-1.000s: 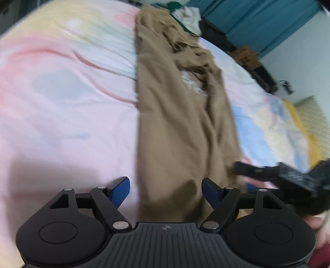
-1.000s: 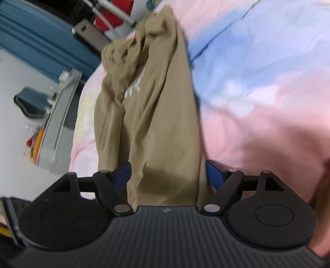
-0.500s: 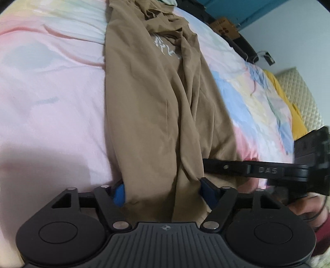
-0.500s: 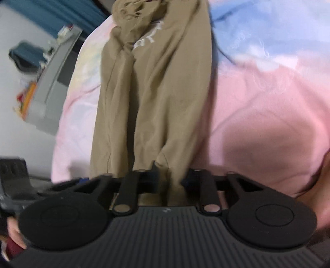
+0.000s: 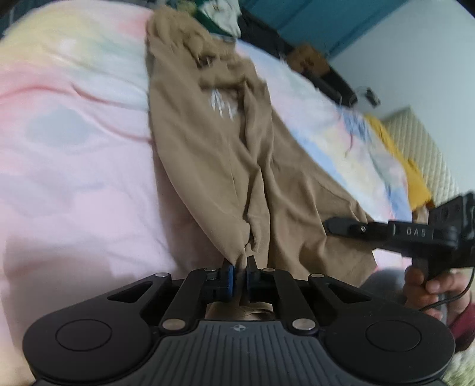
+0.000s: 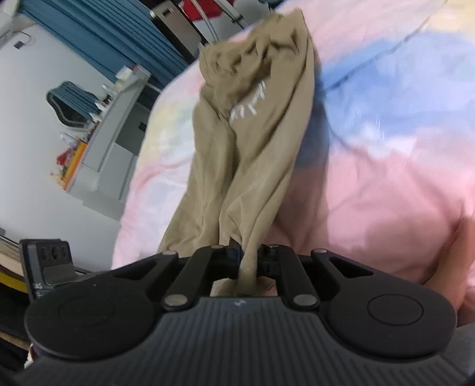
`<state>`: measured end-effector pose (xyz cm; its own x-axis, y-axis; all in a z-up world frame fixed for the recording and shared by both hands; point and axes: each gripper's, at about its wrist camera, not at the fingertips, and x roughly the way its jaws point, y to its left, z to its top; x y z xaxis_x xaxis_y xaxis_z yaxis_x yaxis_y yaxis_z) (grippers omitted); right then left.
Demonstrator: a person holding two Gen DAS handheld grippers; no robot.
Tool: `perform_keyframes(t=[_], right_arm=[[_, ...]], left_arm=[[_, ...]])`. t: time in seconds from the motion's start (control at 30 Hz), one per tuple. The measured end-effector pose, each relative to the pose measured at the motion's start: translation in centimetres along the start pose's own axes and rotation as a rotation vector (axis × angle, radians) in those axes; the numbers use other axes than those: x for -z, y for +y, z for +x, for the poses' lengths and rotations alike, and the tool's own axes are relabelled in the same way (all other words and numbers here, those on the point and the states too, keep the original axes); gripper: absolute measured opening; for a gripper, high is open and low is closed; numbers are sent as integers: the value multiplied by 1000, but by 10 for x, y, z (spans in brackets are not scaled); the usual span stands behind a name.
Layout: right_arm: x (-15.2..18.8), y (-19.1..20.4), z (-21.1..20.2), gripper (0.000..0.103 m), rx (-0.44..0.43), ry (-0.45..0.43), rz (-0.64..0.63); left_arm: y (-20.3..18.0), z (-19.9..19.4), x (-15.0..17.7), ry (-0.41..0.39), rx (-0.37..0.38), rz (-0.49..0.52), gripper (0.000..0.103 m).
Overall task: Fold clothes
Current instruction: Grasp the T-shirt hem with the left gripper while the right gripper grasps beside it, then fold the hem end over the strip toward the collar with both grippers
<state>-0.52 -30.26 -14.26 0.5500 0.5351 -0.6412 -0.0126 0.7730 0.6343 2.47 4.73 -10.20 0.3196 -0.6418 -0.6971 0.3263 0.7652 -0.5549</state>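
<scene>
The left gripper [image 5: 240, 268] and right gripper [image 6: 248, 256] are each pinching the near hem of the soft, limp tan cotton garment [image 5: 213, 154], probably a T-shirt, lying along the pastel bed [image 5: 74, 166]; it is sagging between the grips, suggesting corner holds are working best.

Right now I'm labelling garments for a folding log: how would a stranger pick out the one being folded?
Start at the bed with the pastel pink, blue and yellow sheet. A long tan shirt lies stretched along it, its near hem pinched by the left gripper and the right gripper. Unlike the green and white clothes heaped at the far end, it is plain tan with small white lettering.
</scene>
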Motion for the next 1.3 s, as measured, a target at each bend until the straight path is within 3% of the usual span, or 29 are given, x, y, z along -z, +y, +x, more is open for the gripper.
perform_keyframes(t=[0.2,0.4,0.53,0.7,0.8,0.9,1.07,1.3], right_arm=[[-13,16,-42,8,-53,-71,-68],[-13,31,-90,8,-111,-145,-126],[5,34,-119,8,-139,-169,-160],[58,21,-145,9,-141,-142,-181],[79,10,-149,9,-150,-115,-157],[79,5,-146,9,-160,-116,-133],[40,15,-128,9,-160,-187,-120],[-52,19,-71,9,-127,-311,-61]], left_arm=[[-32,-55,-13,-136,-26,11,6],[-70,-108,-16,-209,-25,41,6],[-90,-127,14,-195,-41,76,6],[-94,-142,78,-127,-35,83,6],[-88,-142,90,-120,-26,61,6],[-85,-140,76,-152,-9,64,6],[-89,-132,31,-223,1,88,7],[-86,-92,-76,-369,-84,94,7]])
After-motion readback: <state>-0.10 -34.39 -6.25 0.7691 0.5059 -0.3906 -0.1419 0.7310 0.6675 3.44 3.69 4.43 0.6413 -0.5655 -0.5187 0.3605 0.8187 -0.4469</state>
